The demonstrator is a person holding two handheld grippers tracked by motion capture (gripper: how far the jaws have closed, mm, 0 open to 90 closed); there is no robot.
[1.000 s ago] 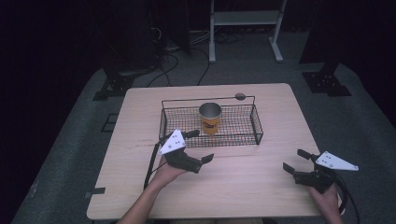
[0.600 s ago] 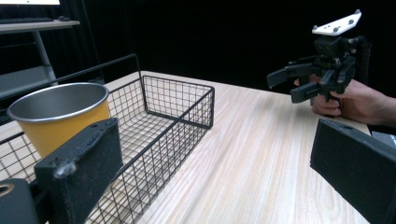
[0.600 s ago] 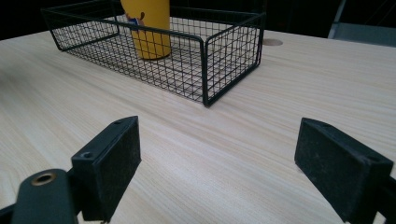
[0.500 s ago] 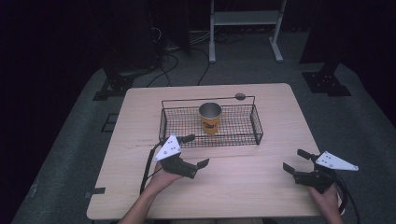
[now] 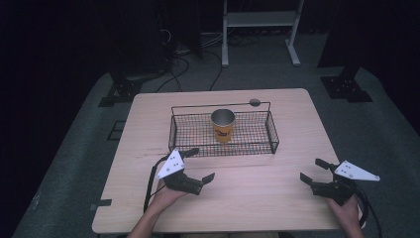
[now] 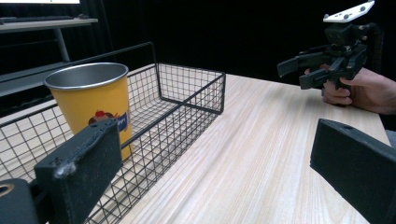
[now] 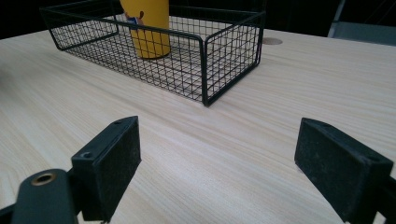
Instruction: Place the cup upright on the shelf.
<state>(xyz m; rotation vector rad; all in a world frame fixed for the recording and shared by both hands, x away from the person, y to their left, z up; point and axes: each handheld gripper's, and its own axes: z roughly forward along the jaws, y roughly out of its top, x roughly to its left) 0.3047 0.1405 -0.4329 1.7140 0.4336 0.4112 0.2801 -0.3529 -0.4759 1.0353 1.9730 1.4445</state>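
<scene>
A yellow cup [image 5: 223,125] with a metal rim stands upright inside a black wire basket [image 5: 270,135] at the middle of the wooden table [image 5: 257,196]. My left gripper [image 5: 200,164] is open and empty, just in front of the basket's near left corner. My right gripper [image 5: 313,170] is open and empty near the table's front right edge. The left gripper view has the cup [image 6: 95,105] close at left inside the basket [image 6: 191,100], and the right gripper [image 6: 299,70] far off. From the right gripper view the basket [image 7: 205,60] and cup [image 7: 147,25] lie ahead.
A small round hole [image 5: 254,102] sits in the tabletop behind the basket. A white shelf frame [image 5: 260,20] and cables [image 5: 188,54] stand on the dark floor beyond the table. Bare wood lies between the two grippers.
My left gripper has drawn back toward the table's front and a little left, away from the basket. The right gripper has stayed in place.
</scene>
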